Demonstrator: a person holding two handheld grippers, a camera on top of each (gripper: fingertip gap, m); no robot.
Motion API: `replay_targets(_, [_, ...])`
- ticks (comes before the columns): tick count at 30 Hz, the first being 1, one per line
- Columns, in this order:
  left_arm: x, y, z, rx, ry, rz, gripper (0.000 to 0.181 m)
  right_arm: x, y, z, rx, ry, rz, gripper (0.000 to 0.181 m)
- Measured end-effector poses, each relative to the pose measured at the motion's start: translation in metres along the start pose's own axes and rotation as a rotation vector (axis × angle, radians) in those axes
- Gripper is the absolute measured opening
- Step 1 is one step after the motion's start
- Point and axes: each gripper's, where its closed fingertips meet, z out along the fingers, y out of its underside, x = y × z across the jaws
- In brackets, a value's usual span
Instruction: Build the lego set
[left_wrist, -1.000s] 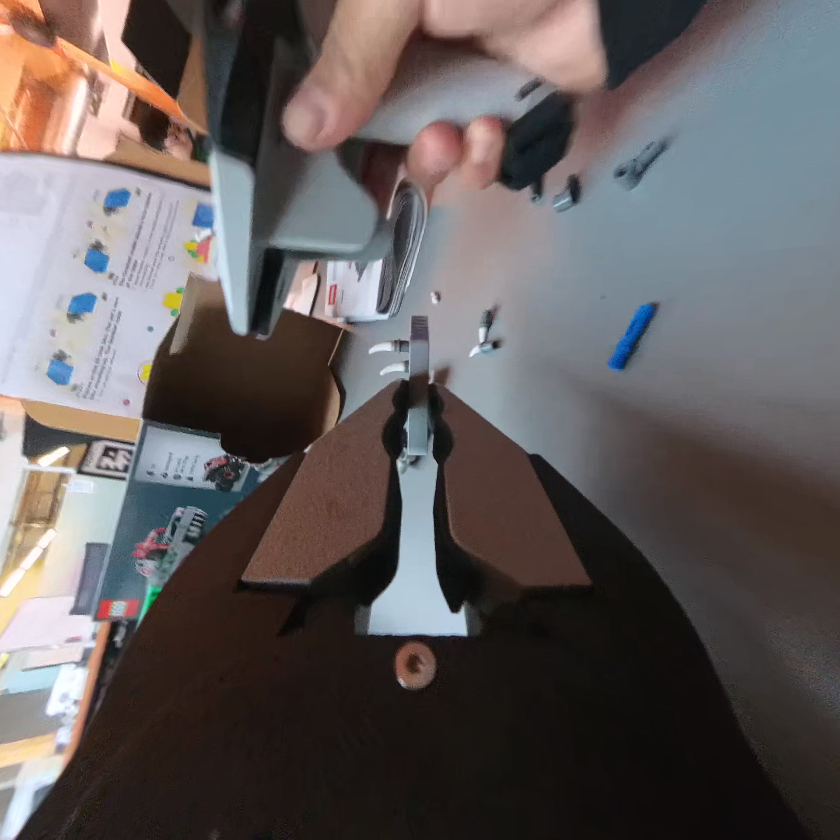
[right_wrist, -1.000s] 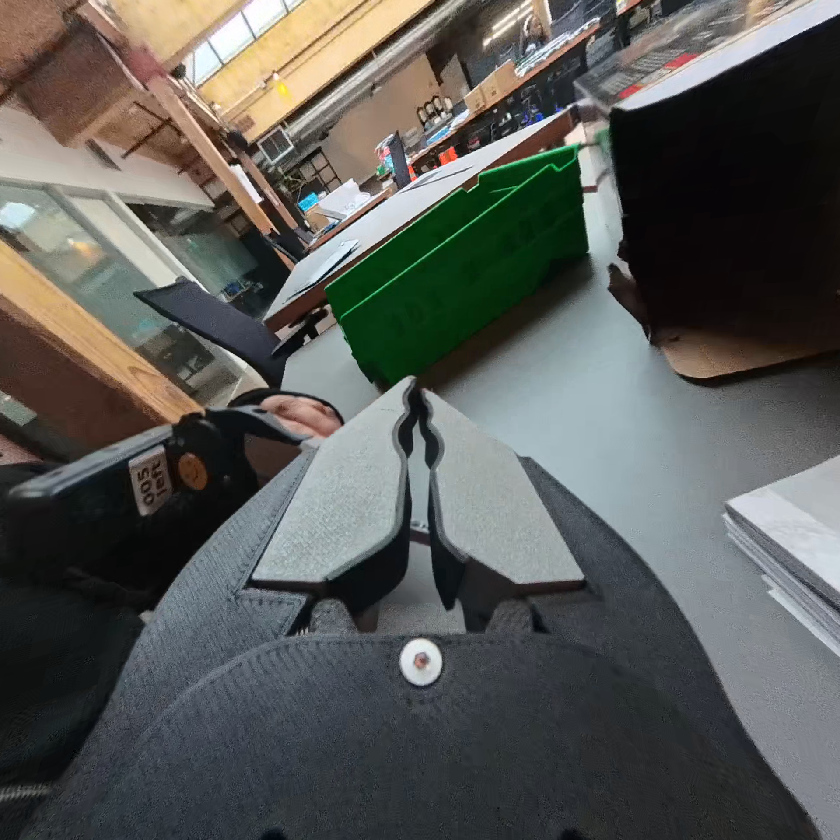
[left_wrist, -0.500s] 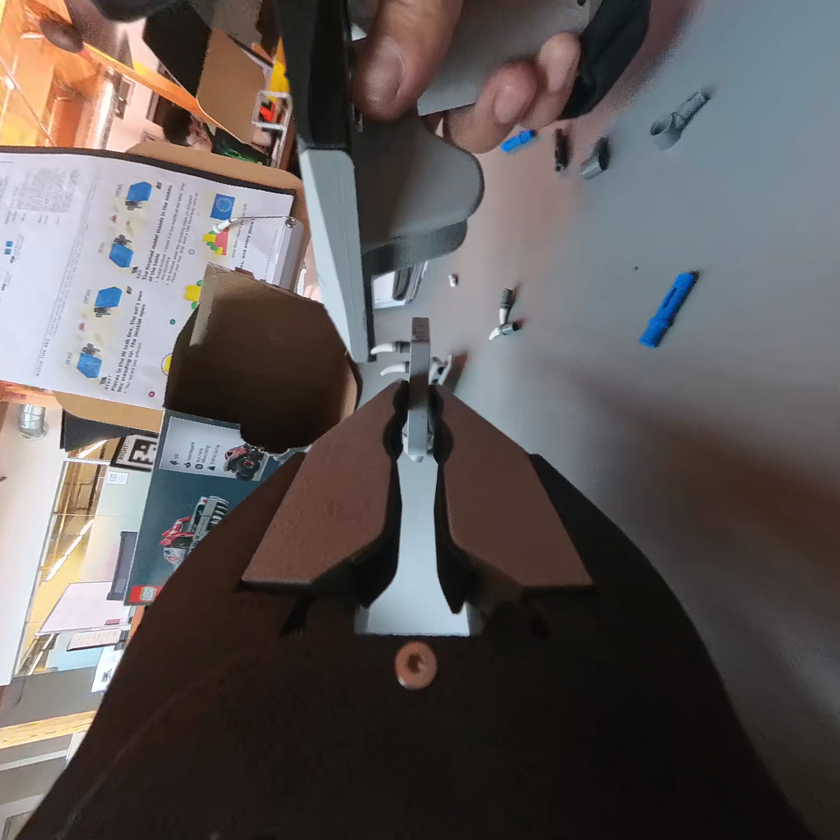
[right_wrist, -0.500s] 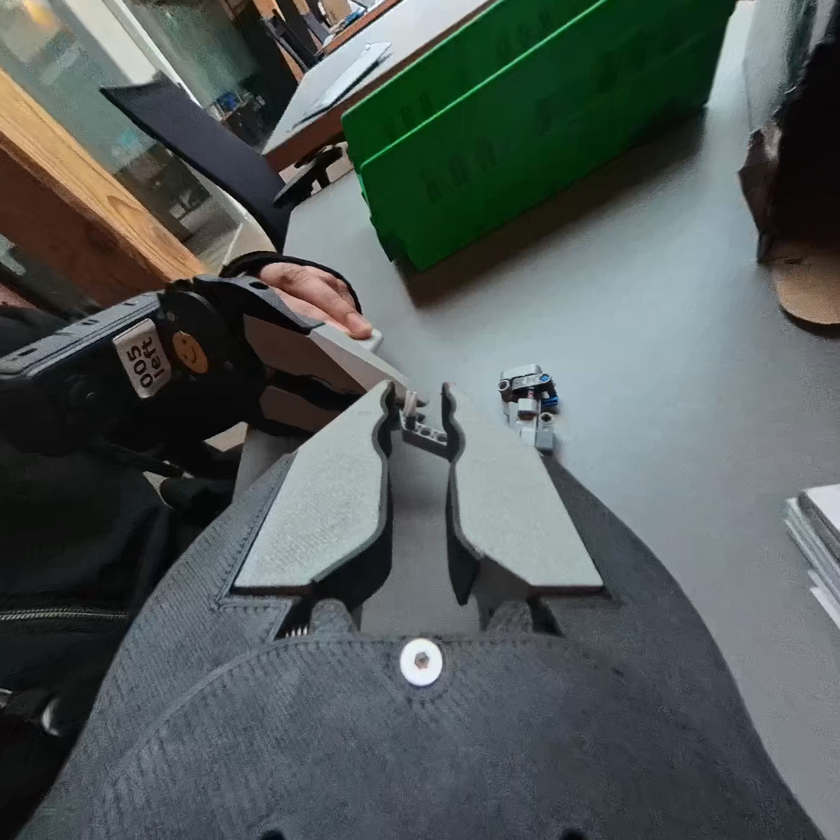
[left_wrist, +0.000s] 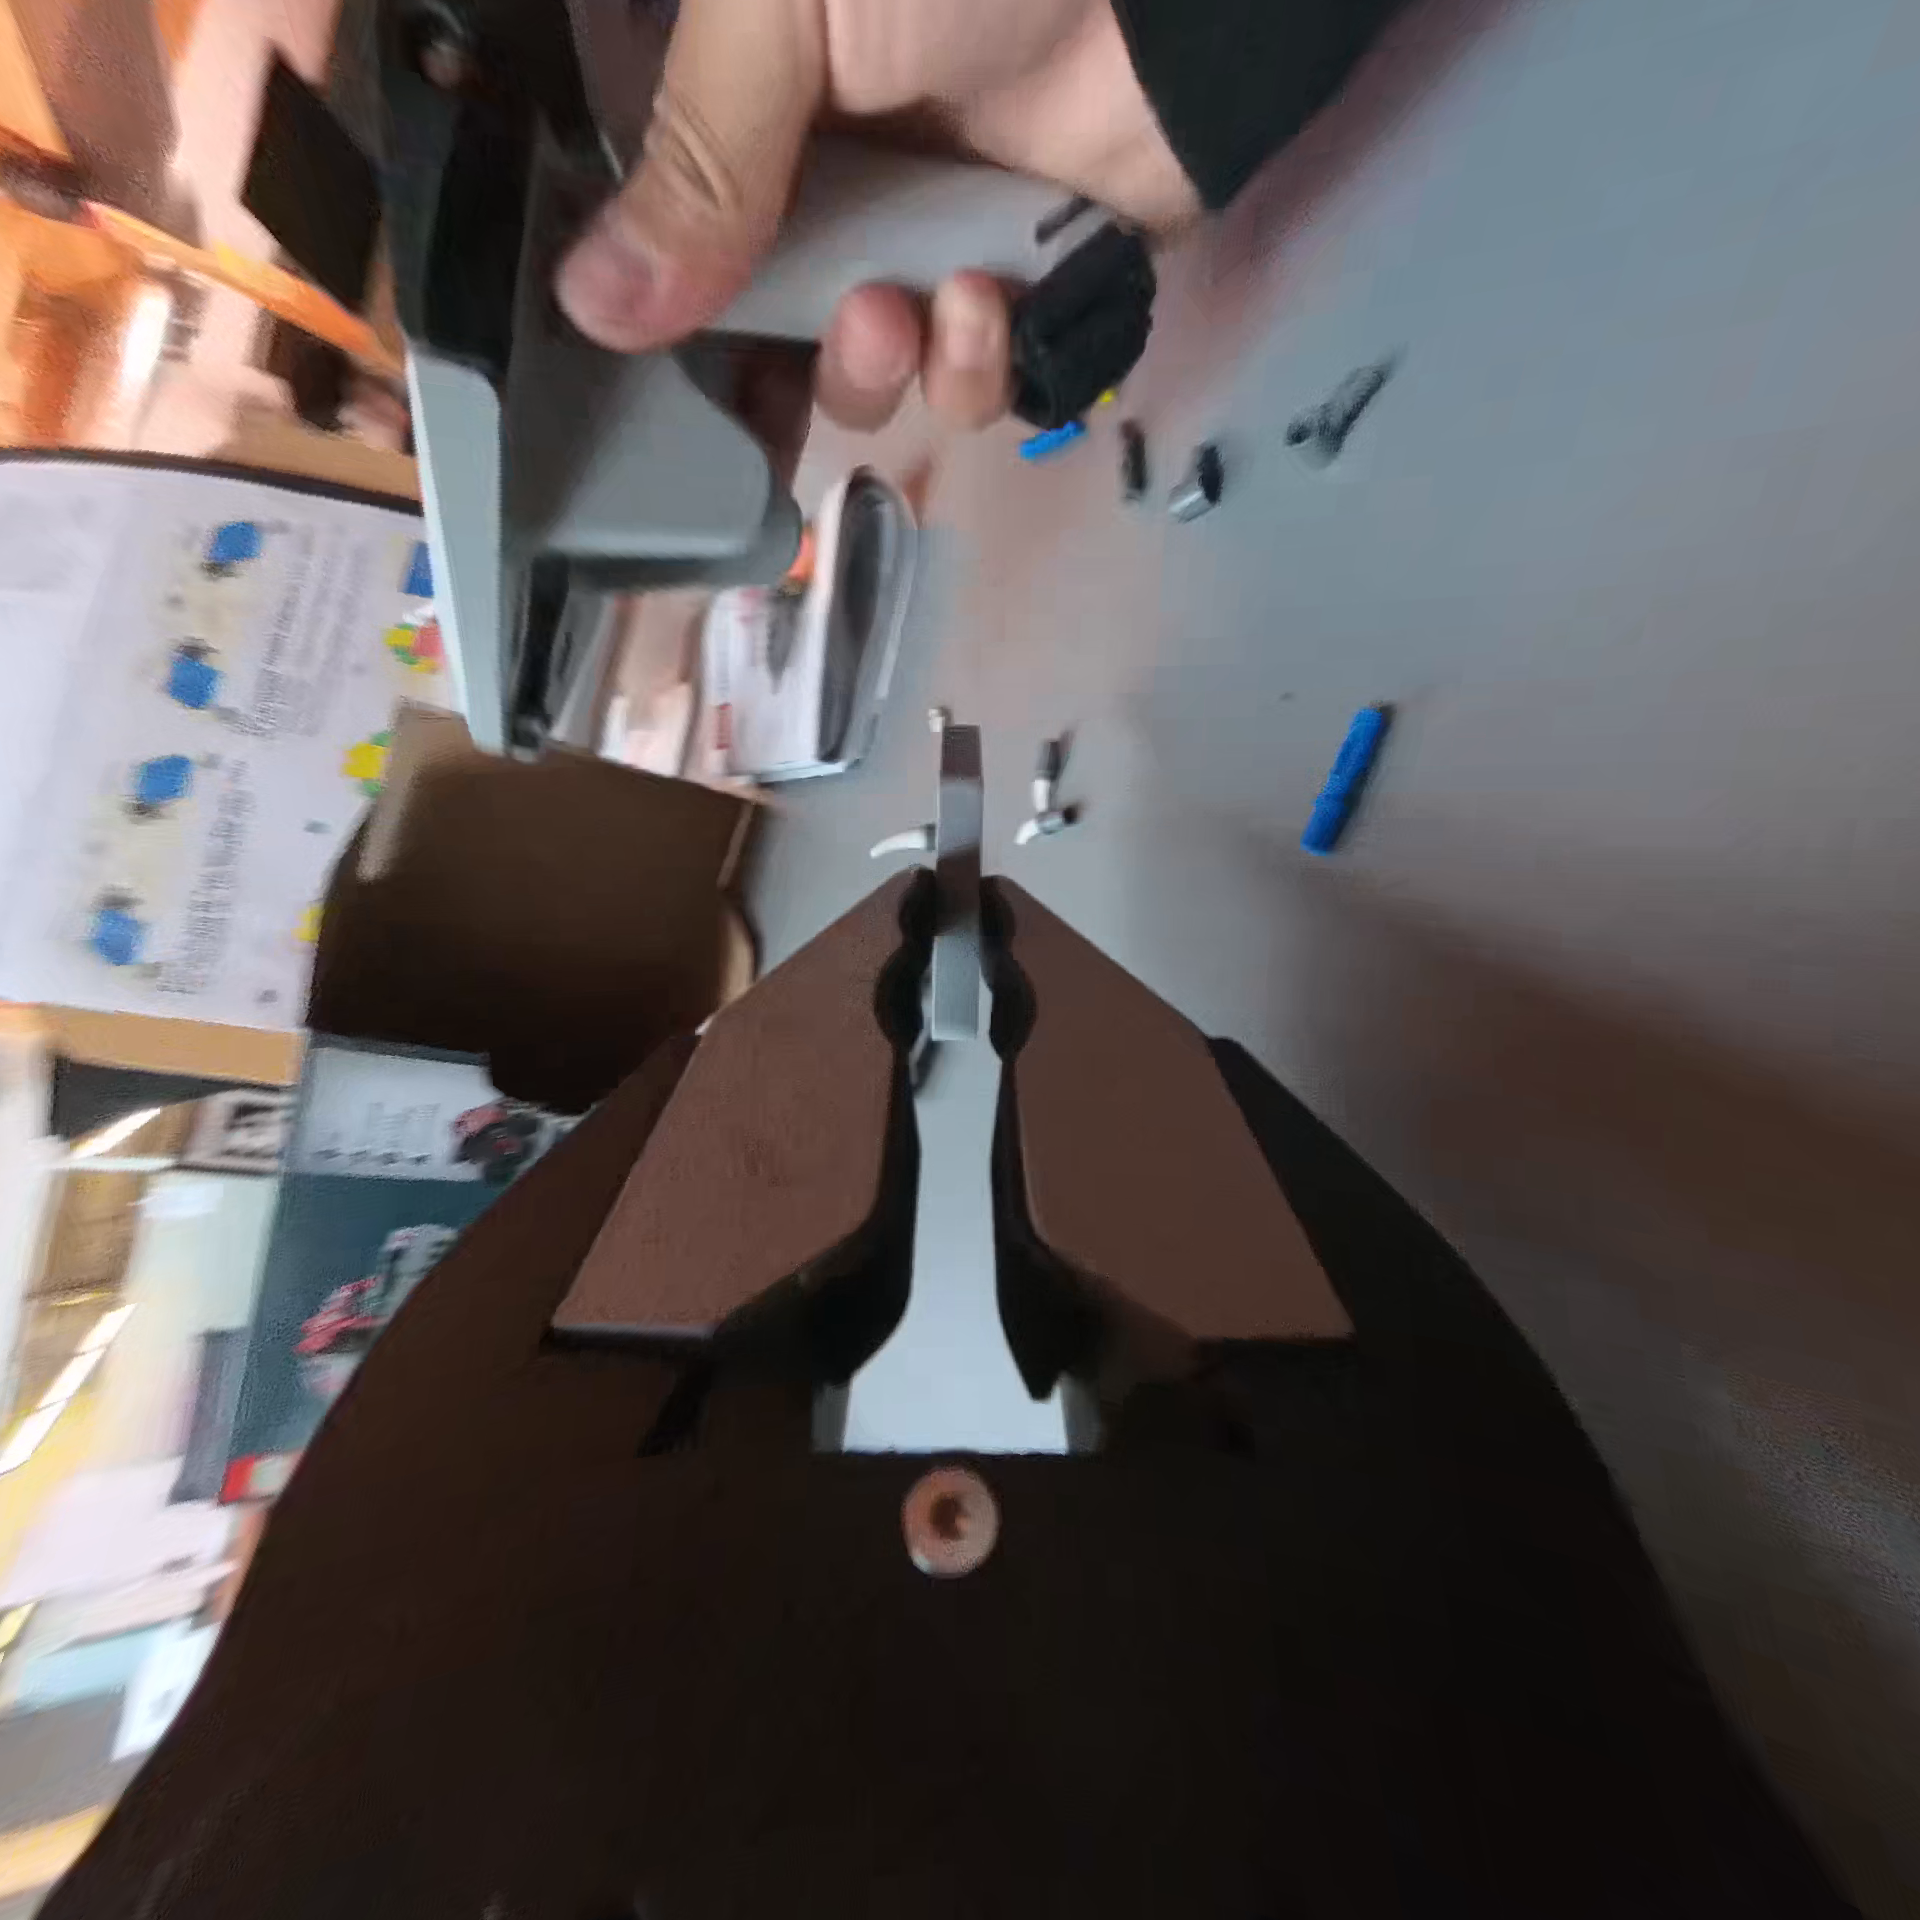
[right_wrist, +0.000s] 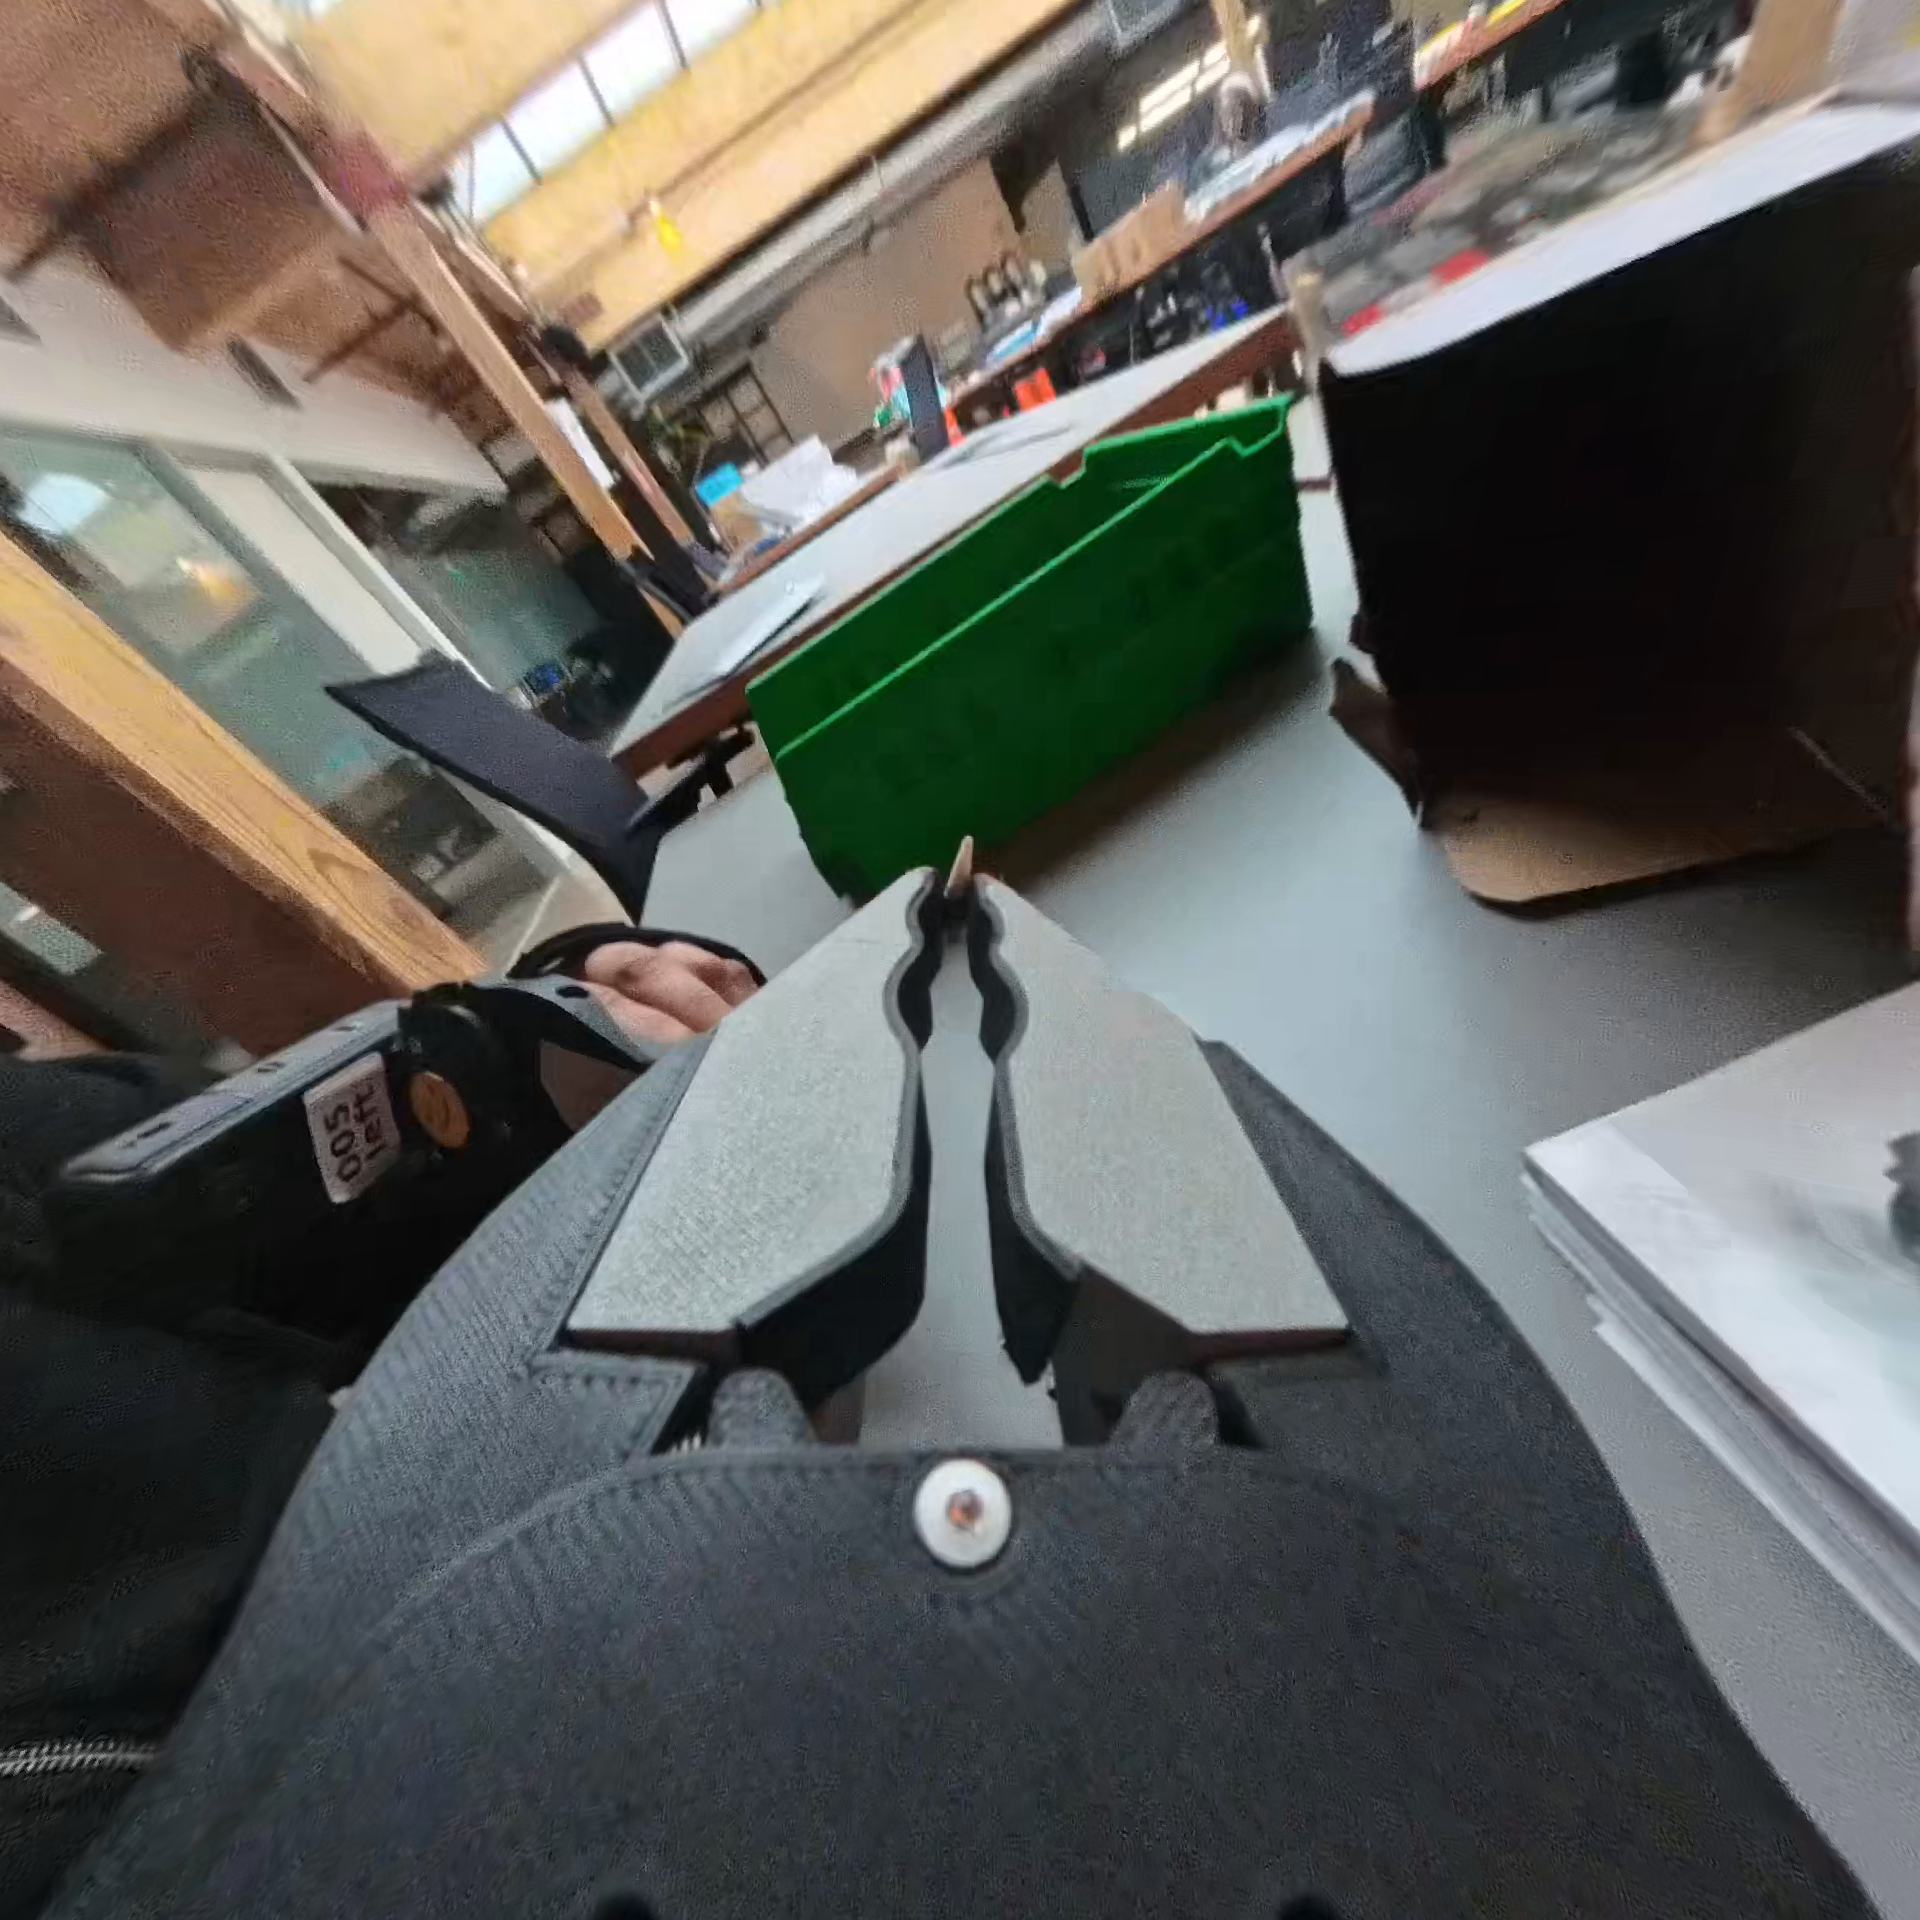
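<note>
Between the fingertips of my left hand-held gripper (left_wrist: 954, 883), the grey beam (left_wrist: 957, 894) stayed clamped edge-on, pointing to twelve o'clock over the tabletop (left_wrist: 1558, 623); my right hand (left_wrist: 883, 187) had swung back across the top of this view, tool tilted. Loose pieces lay off at one and two o'clock, a blue pin (left_wrist: 1345, 779) among them.

At twelve o'clock in the right view, my right hand-held gripper (right_wrist: 958, 896) had risen and closed on a small pale piece (right_wrist: 962, 862), probably ready to join to the beam.
</note>
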Motion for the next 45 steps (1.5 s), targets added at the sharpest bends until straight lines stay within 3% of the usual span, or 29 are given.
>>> replay_targets(2, [-0.009, 0.009, 0.002, -0.041, -0.031, -0.057, 0.006, 0.004, 0.009, -0.004, -0.055, -0.013, 0.03, 0.002])
replay_targets(6, [-0.016, 0.021, 0.002, -0.037, -0.015, -0.173, 0.006, 0.035, 0.079, -0.003, -0.474, 0.177, -0.067, 0.009])
replay_targets(7, [-0.013, 0.022, 0.004, -0.042, 0.0, -0.179, 0.006, 0.044, 0.088, -0.004, -0.534, 0.238, -0.098, 0.018])
replay_targets(9, [-0.009, 0.028, 0.008, -0.081, 0.02, -0.174, 0.006, 0.054, 0.099, -0.005, -0.608, 0.296, -0.116, 0.017])
replay_targets(13, [-0.001, 0.034, 0.011, -0.109, 0.063, -0.186, 0.006, 0.055, 0.1, -0.004, -0.612, 0.306, -0.15, 0.016])
replay_targets(18, [0.001, 0.034, 0.012, -0.095, 0.085, -0.215, 0.006, 0.053, 0.097, -0.005, -0.633, 0.341, -0.311, 0.039])
replay_targets(22, [0.001, 0.035, 0.012, -0.098, 0.081, -0.207, 0.006, 0.046, 0.087, -0.002, -0.606, 0.365, -0.415, 0.03])
replay_targets(24, [0.001, 0.034, 0.012, -0.097, 0.08, -0.205, 0.006, 0.047, 0.083, -0.002, -0.579, 0.385, -0.455, 0.033])
replay_targets(26, [0.002, 0.036, 0.013, -0.103, 0.086, -0.21, 0.006, 0.061, 0.102, -0.01, -0.686, 0.426, -0.401, 0.038])
replay_targets(30, [0.0, 0.035, 0.012, -0.096, 0.08, -0.207, 0.006, 0.05, 0.089, -0.006, -0.59, 0.36, -0.341, 0.04])
replay_targets(31, [0.001, 0.035, 0.012, -0.097, 0.081, -0.208, 0.006, 0.052, 0.096, -0.008, -0.625, 0.362, -0.323, 0.045])
replay_targets(34, [-0.001, 0.036, 0.013, -0.104, 0.071, -0.202, 0.006, 0.054, 0.087, -0.009, -0.617, 0.418, -0.388, 0.038])
replay_targets(36, [-0.003, 0.035, 0.012, -0.095, 0.058, -0.198, 0.006, 0.033, 0.069, -0.001, -0.492, 0.347, -0.446, 0.033])
replay_targets(39, [-0.004, 0.031, 0.011, -0.073, 0.046, -0.168, 0.006, 0.001, 0.068, 0.007, -0.411, 0.129, -0.311, 0.033])
replay_targets(41, [-0.006, 0.026, 0.009, -0.049, 0.022, -0.115, 0.006, -0.015, 0.073, 0.01, -0.414, -0.015, -0.196, 0.028])
replay_targets(43, [-0.007, 0.019, 0.007, -0.024, -0.002, -0.062, 0.006, -0.017, 0.08, 0.012, -0.446, -0.043, -0.177, 0.03])
replay_targets(45, [-0.009, 0.017, 0.007, -0.023, -0.027, -0.016, 0.006, -0.025, 0.09, 0.014, -0.496, -0.09, -0.195, 0.015])
